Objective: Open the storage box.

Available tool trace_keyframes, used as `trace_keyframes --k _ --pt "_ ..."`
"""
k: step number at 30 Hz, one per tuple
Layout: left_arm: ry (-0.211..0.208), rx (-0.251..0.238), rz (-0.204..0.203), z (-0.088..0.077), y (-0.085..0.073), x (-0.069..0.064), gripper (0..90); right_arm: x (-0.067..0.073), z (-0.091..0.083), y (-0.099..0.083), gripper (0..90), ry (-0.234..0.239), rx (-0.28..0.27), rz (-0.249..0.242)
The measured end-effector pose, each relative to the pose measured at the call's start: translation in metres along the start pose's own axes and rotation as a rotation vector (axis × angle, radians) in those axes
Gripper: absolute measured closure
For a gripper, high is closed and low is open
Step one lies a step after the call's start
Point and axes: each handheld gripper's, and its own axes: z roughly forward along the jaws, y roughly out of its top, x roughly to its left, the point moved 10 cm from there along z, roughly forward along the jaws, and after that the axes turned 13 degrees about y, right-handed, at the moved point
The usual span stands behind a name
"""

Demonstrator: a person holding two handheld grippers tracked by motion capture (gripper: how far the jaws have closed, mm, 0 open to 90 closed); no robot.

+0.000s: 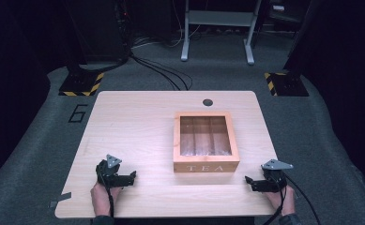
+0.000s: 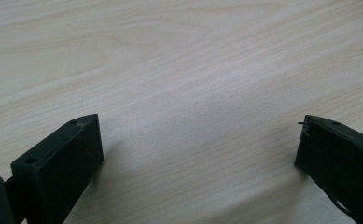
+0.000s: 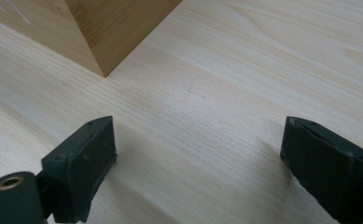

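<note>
A wooden tea box with a clear lid and the word TEA on its front stands shut near the middle of the light wooden table. My left gripper rests low over the table's front left, jaws wide apart with bare wood between them. At the front right my right gripper is open too, pointing toward the box. In the right gripper view a lower corner of the tea box lies ahead and to the left of the right gripper, a short way off.
A round cable hole sits near the table's far edge. Beyond the table are dark floor, black cables, two stands with yellow-black hazard bases and a grey frame. Bare tabletop lies left of the box.
</note>
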Motion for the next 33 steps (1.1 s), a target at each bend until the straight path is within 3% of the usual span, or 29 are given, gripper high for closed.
trace_keyframes --k 10,29,33 --pt "0.001 0.0 0.0 0.0 0.0 0.0 0.4 0.003 -0.003 0.004 4.9 0.038 -0.01 0.037" --pt "0.0 0.0 0.001 0.0 0.0 0.0 0.4 0.034 -0.005 0.042 1.4 0.117 -0.033 -0.034" --pt "0.001 0.001 0.002 0.0 0.0 0.0 0.4 0.039 -0.001 0.047 6.1 0.134 -0.034 -0.051"
